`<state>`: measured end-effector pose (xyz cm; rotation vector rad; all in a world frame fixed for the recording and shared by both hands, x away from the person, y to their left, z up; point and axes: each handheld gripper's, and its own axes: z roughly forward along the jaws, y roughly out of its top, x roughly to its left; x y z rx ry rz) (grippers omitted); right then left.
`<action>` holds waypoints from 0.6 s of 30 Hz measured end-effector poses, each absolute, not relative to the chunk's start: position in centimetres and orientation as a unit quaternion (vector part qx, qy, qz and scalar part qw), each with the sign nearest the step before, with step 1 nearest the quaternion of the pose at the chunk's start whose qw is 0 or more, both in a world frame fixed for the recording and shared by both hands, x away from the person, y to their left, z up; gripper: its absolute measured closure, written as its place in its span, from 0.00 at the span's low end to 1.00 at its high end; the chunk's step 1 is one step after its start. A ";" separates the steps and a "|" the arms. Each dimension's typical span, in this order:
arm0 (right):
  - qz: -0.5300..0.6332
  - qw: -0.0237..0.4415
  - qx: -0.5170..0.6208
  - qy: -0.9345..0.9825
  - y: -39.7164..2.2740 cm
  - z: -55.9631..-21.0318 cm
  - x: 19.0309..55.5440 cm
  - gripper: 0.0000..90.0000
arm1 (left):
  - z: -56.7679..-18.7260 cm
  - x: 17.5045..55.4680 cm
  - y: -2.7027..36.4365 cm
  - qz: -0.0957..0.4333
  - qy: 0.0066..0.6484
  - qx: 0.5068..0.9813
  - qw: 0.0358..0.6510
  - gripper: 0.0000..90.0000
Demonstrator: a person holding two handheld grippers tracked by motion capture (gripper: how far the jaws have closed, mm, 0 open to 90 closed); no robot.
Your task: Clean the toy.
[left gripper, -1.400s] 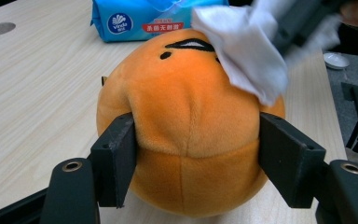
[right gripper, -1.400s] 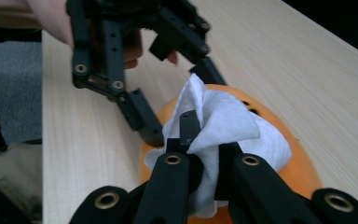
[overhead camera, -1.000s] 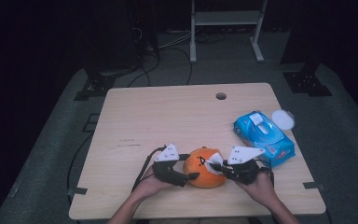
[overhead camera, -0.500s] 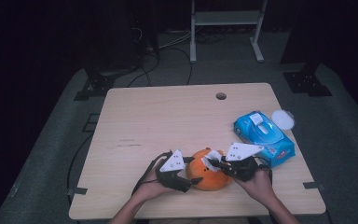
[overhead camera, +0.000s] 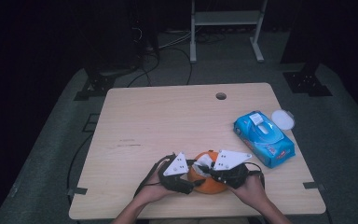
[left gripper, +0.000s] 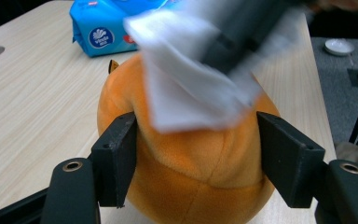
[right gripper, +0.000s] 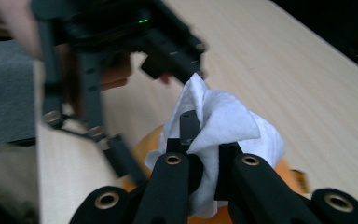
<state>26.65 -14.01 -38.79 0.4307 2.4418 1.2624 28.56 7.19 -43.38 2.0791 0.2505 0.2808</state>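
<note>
Orange plush toy sits near the front edge of the worktop, a little right of the middle, and we have it braced from both sides. Our left tool straddles its round body; its jaws have just been closing in, and the left gripper view shows each jaw against the fabric, so we judge the toy clamped, lightly and not squeezed out of shape. Our right tool has its jaws tight together on a crumpled white wipe, and that wipe lies on the top of the toy.

So the preparation looks done: a wipe is in hand and the toy is steadied. The blue pack of wipes lies near the right edge of the worktop, with a small white lid just beyond that edge.

We judge the cleaning itself to be under way, not finished. The wipe touches the crown of the toy, and we cannot tell from these pictures how much of the surface has been covered, nor whether any dirt shows. Left to do, as we read it: work the wipe over the sides and the lower part, which the left tool now partly covers, then release the toy and put the used wipe aside.
</note>
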 end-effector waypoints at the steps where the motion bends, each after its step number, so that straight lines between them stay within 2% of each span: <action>1: 0.446 0.183 0.159 0.862 -14.2 -38.7 26.8 0.96 | -43.4 28.6 7.2 0.115 0.103 0.856 0.493 0.37; 4: 0.441 0.184 0.181 0.860 -15.4 -38.9 27.4 0.96 | -43.6 28.8 7.6 0.109 0.111 0.856 0.493 0.36; 6: 0.440 0.181 0.187 0.860 -15.9 -39.1 27.5 0.96 | -43.7 29.0 7.7 0.105 0.121 0.854 0.495 0.29; 8: 0.441 0.174 0.195 0.858 -16.7 -39.5 27.4 0.96 | -43.7 29.1 7.7 0.097 0.128 0.851 0.500 0.29; 18: 0.448 0.158 0.149 0.867 -13.9 -39.1 26.6 0.96 | -43.4 27.8 6.8 0.148 0.068 0.865 0.474 0.36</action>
